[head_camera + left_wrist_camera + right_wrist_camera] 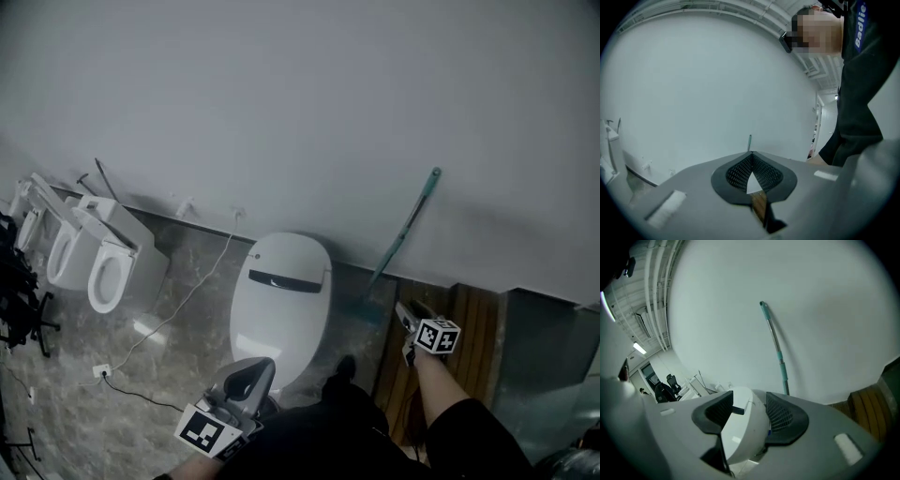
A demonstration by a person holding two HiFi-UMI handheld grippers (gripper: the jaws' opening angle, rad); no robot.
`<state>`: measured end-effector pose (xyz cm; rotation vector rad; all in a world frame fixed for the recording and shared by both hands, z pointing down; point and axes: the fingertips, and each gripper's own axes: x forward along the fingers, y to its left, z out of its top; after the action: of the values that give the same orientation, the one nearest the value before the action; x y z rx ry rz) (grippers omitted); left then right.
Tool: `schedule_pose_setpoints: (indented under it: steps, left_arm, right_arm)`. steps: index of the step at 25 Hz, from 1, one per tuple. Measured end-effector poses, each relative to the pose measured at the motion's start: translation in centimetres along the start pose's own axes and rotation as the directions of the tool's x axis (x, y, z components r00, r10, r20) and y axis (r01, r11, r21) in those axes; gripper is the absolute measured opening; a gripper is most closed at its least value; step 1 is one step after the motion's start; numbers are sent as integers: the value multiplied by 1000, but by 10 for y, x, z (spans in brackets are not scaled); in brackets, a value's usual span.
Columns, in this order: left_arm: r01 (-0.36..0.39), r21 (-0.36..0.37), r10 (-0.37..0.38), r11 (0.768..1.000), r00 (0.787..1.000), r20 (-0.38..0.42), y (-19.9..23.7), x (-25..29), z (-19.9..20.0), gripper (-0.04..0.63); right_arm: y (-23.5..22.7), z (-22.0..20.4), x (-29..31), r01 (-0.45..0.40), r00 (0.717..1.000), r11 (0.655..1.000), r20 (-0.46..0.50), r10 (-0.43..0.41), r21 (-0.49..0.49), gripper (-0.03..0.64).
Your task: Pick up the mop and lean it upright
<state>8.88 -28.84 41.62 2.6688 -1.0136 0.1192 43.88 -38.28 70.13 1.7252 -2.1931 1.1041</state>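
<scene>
Wall point(281, 94): plain white, runs behind the toilet; the mop's top end rests on it.
Floor point(187, 337): grey marble around the toilet, and a wood strip point(473, 328) to the toilet's right.
Toilet point(281, 300): white, lid down, mid-scene. This is the landmark for everything below.
Mop point(405, 230): just right of the toilet, teal-and-grey shaft already leaning on the wall. The lower end drops behind the toilet's right flank, so the mop head is too dim to make out.
Mop axis: steep diagonal, foot near the toilet and tip up and away to the right. It is propped, not vertical.
Right gripper point(403, 314): right of the toilet, just beside the lower shaft and not touching it. Jaws are apart and hold nothing. Its own view shows only the toilet lid through the gap, with the shaft standing above and slightly right of the jaws.
Left gripper point(255, 367): in front of the toilet, well apart from the mop. Jaws are closed tip to tip and empty.
Nearer hand: right, clearly.
Key relation: shaft sits outside the right jaws, up and to their right, with its long axis roughly crossing their line.
Call: the mop looks placed already. Any re-grip would fall to the right hand, on the lower shaft.
</scene>
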Motion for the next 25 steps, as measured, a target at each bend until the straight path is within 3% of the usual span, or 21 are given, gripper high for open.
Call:
schedule_pose_setpoints:
  steps: [3,6,11,17,25]
  left_arm:
    - [65,-3,-64,998,997,42,7,-45,4,20]
    - [142,-14,-141,990,988,62,9,-79,-11,20]
    - [231,-42,-224,972,968,116,1,-120,-13,20]
    - [306,-44,-300,951,948,105,-23,-143,-24,20]
    - [326,19,-327,945,944,38,-93,-172,-29,20]
  right_arm:
    - [70,-35,-35,-11,1000,1000,15,11,-16,152]
    - [131,-66,-65,-21,999,999,36,22,-26,5]
    - [217,-115,-103,-69,997,997,24,69,-19,5]
    - [296,-139,-129,-180,983,982,15,181,-63,5]
    - [328,-173,-185,-284,954,959,91,284,-13,5]
